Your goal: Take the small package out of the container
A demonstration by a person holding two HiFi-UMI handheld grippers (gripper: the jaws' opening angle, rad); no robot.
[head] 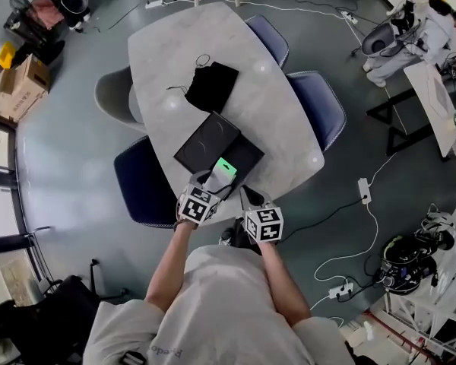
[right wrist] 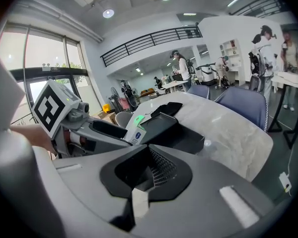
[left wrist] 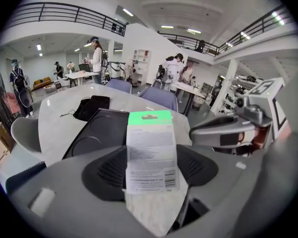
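Note:
A small white package with a green top (left wrist: 150,148) stands upright between the jaws of my left gripper (left wrist: 151,168), which is shut on it. In the head view the package (head: 226,168) sits over the near part of the open black container (head: 247,158), whose lid (head: 205,141) lies flat beside it. My left gripper (head: 205,185) reaches in from the near table edge. The right gripper (head: 248,198) is just right of it, beside the container. In its own view the right gripper (right wrist: 149,168) has its pads together with nothing between them, and the package (right wrist: 135,129) shows to the left.
A black drawstring pouch (head: 211,84) lies further up the grey oval table (head: 281,120). Blue chairs (head: 319,105) and a grey chair (head: 115,93) ring the table. Cables and a power strip (head: 363,191) lie on the floor to the right. People stand at distant tables.

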